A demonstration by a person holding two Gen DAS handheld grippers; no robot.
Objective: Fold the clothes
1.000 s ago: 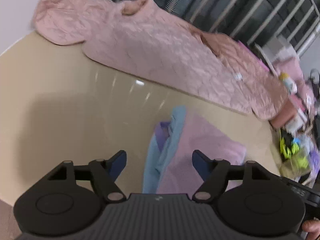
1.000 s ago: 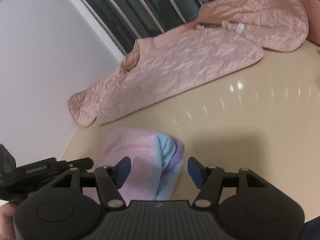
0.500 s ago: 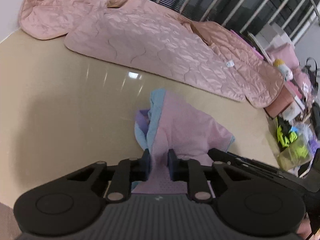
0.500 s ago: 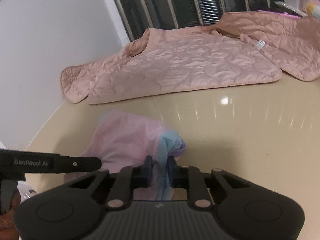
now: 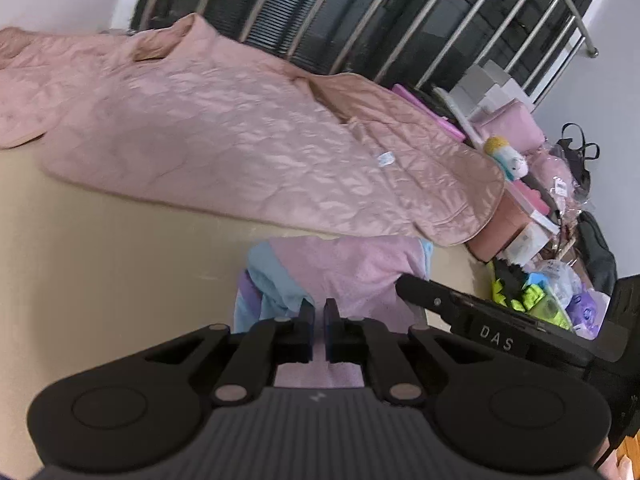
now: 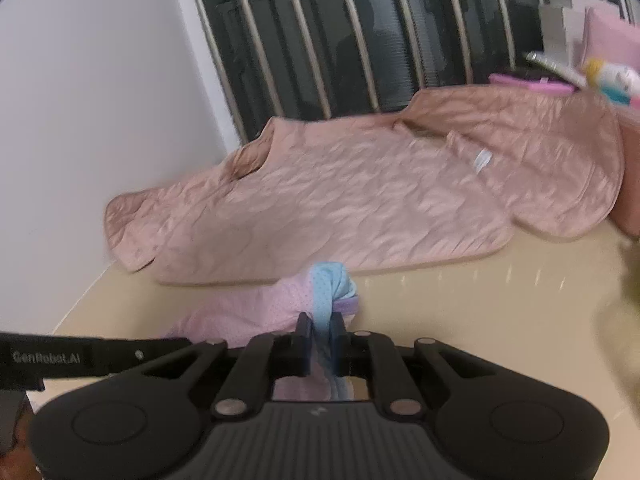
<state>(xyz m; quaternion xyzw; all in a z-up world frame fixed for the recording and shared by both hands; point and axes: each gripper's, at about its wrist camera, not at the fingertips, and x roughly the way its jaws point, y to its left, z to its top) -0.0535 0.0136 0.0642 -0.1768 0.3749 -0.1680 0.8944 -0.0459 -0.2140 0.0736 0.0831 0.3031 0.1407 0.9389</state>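
A small pink, light-blue and purple garment [image 5: 352, 268] lies bunched on the beige table [image 5: 100, 264]. My left gripper [image 5: 319, 309] is shut on its near pink edge. In the right wrist view my right gripper [image 6: 321, 322] is shut on the light-blue part of the same garment [image 6: 244, 314], which bunches up above the jaws. Each gripper's body shows at the side of the other's view. A large pink quilted jacket [image 5: 224, 140] lies spread flat across the back of the table; it also shows in the right wrist view [image 6: 360, 200].
A white wall [image 6: 92, 120] is on the left and a dark barred window [image 6: 380, 32] behind the table. Pink boxes, a soft toy and bags of clutter [image 5: 532, 248] stand at the table's right end.
Both grippers were open above the small garment, then closed on it. They now hold it raised a little, and both views have tilted up toward the window.
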